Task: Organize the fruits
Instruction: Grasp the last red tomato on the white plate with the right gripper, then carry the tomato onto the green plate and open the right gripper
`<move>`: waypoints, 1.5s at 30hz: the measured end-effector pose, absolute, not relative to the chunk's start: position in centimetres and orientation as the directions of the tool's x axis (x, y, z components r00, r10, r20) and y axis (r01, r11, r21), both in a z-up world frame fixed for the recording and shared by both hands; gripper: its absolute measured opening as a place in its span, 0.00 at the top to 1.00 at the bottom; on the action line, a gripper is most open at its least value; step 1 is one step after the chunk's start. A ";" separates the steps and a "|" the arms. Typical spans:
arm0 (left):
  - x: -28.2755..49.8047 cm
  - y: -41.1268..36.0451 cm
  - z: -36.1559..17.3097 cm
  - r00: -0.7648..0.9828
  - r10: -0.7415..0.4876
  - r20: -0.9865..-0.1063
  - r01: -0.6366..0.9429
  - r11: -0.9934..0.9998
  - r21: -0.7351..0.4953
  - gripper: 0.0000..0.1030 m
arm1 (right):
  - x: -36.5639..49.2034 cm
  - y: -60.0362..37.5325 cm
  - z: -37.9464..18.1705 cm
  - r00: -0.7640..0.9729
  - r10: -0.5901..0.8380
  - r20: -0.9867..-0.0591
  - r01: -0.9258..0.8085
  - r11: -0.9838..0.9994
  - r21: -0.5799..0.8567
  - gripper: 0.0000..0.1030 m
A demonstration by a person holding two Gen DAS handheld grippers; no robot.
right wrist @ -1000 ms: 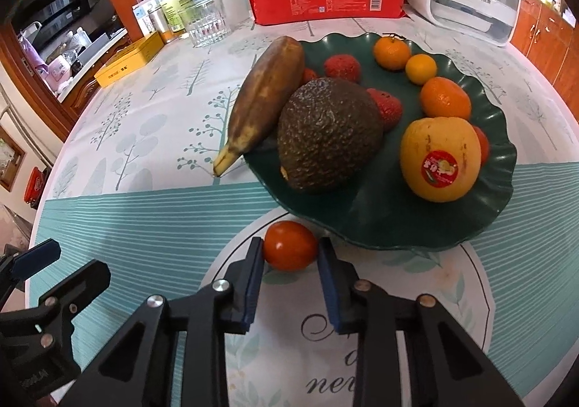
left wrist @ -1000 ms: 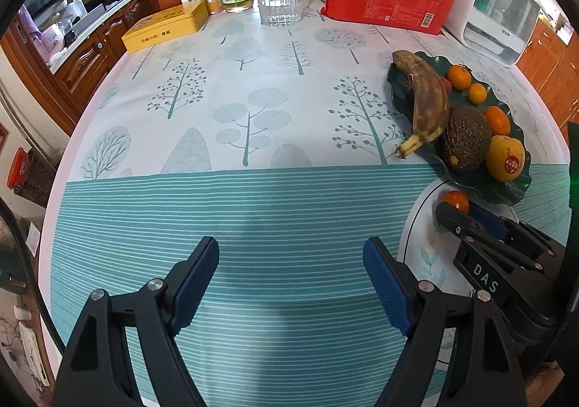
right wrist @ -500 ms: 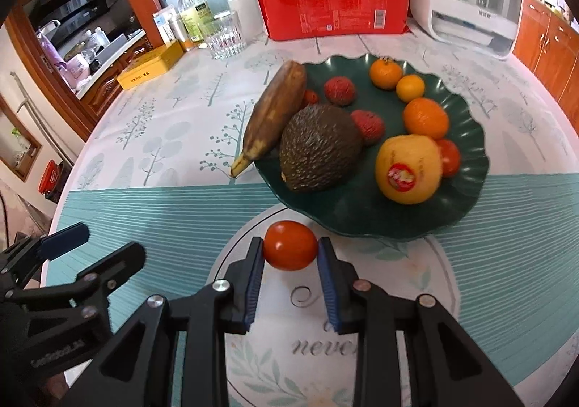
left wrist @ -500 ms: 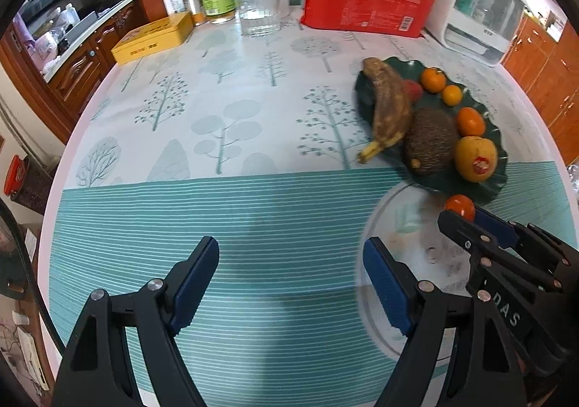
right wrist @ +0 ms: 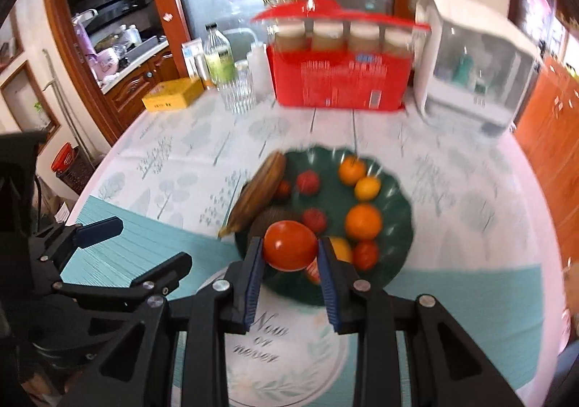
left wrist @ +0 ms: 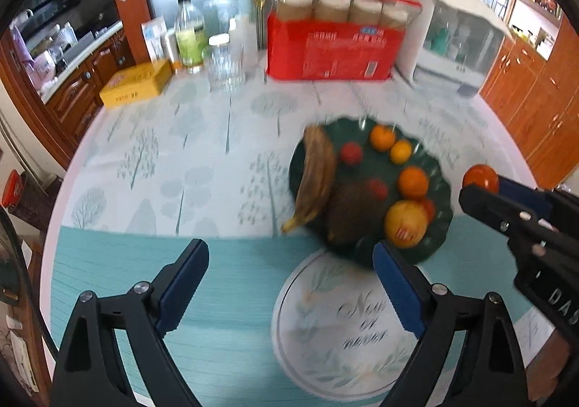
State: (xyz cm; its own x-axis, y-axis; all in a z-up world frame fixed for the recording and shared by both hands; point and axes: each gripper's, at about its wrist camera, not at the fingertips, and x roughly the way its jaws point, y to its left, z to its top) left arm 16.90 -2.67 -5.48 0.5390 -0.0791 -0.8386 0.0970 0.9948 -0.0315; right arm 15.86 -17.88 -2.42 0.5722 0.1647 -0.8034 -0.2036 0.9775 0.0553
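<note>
From the left wrist, the left gripper (left wrist: 291, 284) hung above the teal tablecloth (left wrist: 231, 298), jaws empty and opening. From the right wrist, the right gripper (right wrist: 289, 262) pinched a round red tomato (right wrist: 289, 244) above the dark green scalloped plate (right wrist: 398, 226).

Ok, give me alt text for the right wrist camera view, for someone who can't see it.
The right gripper clamps a red tomato above a dark green plate of oranges, a browned banana and other fruit. The empty left gripper sits at the left edge, with a red package behind.
</note>
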 end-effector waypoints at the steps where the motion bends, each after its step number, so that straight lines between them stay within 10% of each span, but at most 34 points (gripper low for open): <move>1: 17.3 -3.2 -4.7 0.552 -0.076 -0.830 0.090 0.995 -0.032 0.10 | 16.5 -18.4 -1.6 0.574 0.171 -0.801 -0.218 0.975 0.051 0.71; 12: 22.9 -7.7 0.5 0.620 0.004 -0.784 0.037 0.999 0.035 0.01 | 24.9 -21.7 2.0 0.528 0.207 -0.823 -0.287 0.956 0.056 0.71; 45: 28.7 -6.6 -11.8 0.406 0.132 -0.904 -0.146 0.986 0.079 0.01 | 30.5 -21.2 -14.9 0.241 0.238 -0.941 -0.368 0.919 0.138 0.63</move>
State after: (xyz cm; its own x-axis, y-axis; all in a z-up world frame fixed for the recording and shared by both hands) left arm 28.66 -6.58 -11.78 0.4064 0.1323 -0.9041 -0.1461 0.9861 0.0787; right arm 30.55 -21.19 -14.87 0.2408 0.2377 -0.9410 -0.3683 0.9194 0.1379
